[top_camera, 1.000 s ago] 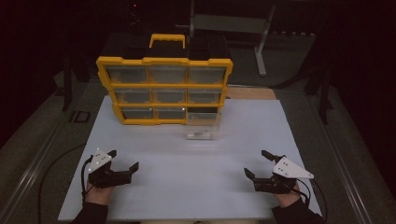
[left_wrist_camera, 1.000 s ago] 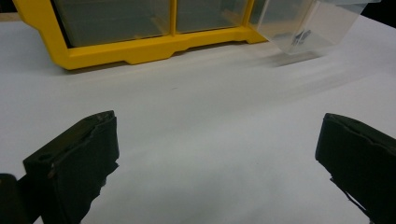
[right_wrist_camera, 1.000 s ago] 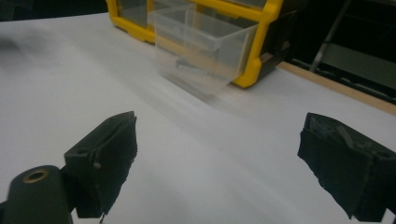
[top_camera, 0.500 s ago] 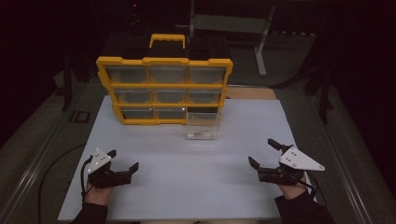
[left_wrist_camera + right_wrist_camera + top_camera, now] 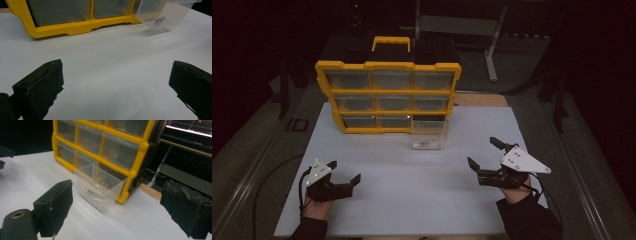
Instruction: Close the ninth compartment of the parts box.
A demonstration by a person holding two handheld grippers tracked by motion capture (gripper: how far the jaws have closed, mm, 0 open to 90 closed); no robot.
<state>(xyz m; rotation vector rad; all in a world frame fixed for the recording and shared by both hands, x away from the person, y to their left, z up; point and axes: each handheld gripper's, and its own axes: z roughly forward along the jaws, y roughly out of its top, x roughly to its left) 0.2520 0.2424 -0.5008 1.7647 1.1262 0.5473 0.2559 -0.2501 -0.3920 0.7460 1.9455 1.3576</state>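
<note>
1. A yellow drawer cabinet (image 5: 387, 97) is standing at the far side of the white table (image 5: 412, 195), its black-and-yellow carry handle (image 5: 391, 44) rising at the top; three rows of clear drawers are facing the person.
2. The clear drawer (image 5: 428, 134) at the cabinet's bottom right is sitting pulled out over the table, its back end at its slot; small dark parts are lying inside it, too small to identify.
3. The left claw (image 5: 346, 172) is hovering near the table's front left, jaws spread wide and holding nothing; it is well apart from the drawer; in the left gripper view, the pulled-out drawer (image 5: 160, 15) is showing at the upper right, beyond bare table.
4. The right claw (image 5: 484, 152) is hovering near the front right, jaws likewise wide apart and empty; it is pointing toward the cabinet, the drawer (image 5: 100, 186) lying ahead between its jaws in the right gripper view, not touching them.
</note>
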